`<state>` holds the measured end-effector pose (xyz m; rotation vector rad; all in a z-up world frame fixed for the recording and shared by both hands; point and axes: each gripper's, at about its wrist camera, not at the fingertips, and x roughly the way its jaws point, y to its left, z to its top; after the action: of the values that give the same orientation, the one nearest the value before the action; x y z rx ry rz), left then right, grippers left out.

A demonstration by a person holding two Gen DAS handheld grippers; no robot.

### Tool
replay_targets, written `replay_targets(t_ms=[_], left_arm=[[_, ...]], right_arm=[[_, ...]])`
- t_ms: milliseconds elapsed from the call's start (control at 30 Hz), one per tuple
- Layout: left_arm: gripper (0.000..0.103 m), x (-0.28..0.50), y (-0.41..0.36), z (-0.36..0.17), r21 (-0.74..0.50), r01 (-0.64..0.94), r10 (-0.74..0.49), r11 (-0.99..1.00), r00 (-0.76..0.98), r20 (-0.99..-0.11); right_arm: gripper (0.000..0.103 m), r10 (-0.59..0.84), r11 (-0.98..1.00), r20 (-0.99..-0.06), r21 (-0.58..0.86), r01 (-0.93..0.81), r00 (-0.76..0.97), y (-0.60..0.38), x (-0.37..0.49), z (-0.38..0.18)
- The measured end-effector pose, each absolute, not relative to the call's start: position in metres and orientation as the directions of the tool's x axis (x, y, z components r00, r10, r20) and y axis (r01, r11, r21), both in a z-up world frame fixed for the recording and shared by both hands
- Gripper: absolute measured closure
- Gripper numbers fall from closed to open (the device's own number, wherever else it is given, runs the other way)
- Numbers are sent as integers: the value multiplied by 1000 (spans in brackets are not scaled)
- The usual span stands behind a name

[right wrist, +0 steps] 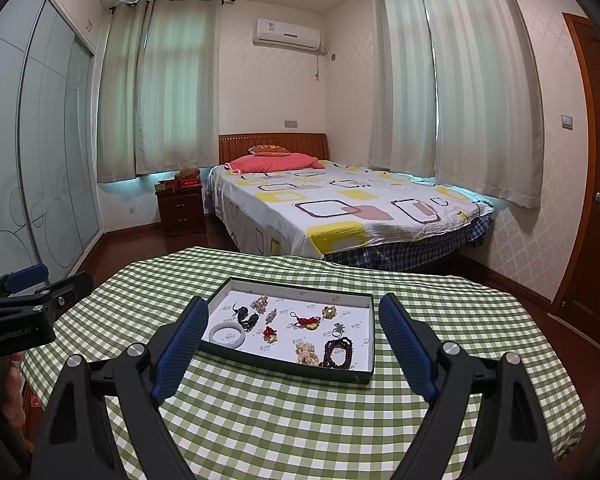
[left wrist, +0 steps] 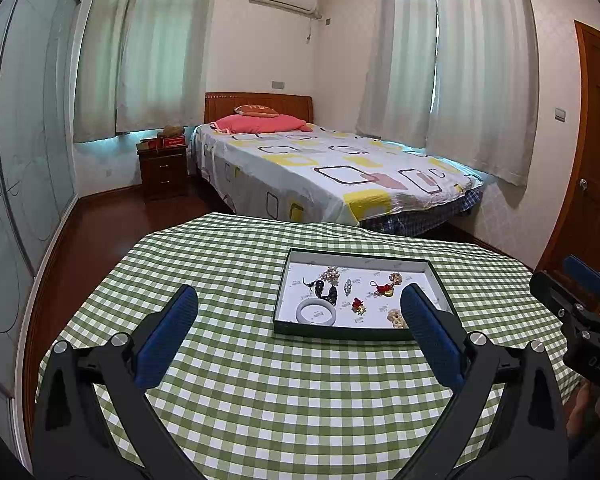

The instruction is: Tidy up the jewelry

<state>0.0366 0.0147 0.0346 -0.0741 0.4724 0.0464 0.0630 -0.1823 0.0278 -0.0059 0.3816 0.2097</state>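
Nearest us, short of the tray [right wrist: 284, 366], both grippers hang over the checked cloth [right wrist: 260, 420] with their blue fingers spread wide and nothing between them: the left gripper [left wrist: 300, 312] sits toward the tray's left end, the right gripper [right wrist: 294, 328] frames it almost square on.

All the jewelry we can see lies inside the tray, none on the cloth around it. Along the tray's near wall rest a white bangle [right wrist: 227, 335] at the left, a pale bead cluster [right wrist: 305, 353] near the middle, and a dark red bead bracelet [right wrist: 337, 353] toward the right. Mid-tray lie a small red-and-gold charm [right wrist: 269, 334] and a red knotted charm [right wrist: 305, 322]. Toward the far wall sit a black piece [right wrist: 247, 317], another pale cluster [right wrist: 260, 302] and a gold piece [right wrist: 329, 312].

We judge that pieces laid loose in the tray would fit either a sorting just ahead or one already finished, so we name no piece to take. For any pick here, we would come down steeply over the near wall, keep the fingers apart until they straddle one piece only, and close gently: the bangle is smooth and may slip, the bead strands may drag neighbours that lie just beside them.

Beyond the tray's far wall stands the bed [right wrist: 340, 208].
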Motion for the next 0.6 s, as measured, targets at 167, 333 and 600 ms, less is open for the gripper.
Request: replay_targets(t_ms=[167, 333, 600], left_arm=[[4, 38, 16, 33, -65, -67, 30, 996, 887, -460], [4, 40, 17, 32, -64, -70, 32, 995, 886, -462], [4, 40, 18, 31, -69, -71, 31, 995, 886, -463]], right_arm=[[19, 200, 979, -372, 33, -203, 906, -183, 62, 28], [19, 200, 979, -373, 33, -202, 906, -184, 62, 29], [19, 200, 979, -380, 38, -201, 903, -184, 63, 28]])
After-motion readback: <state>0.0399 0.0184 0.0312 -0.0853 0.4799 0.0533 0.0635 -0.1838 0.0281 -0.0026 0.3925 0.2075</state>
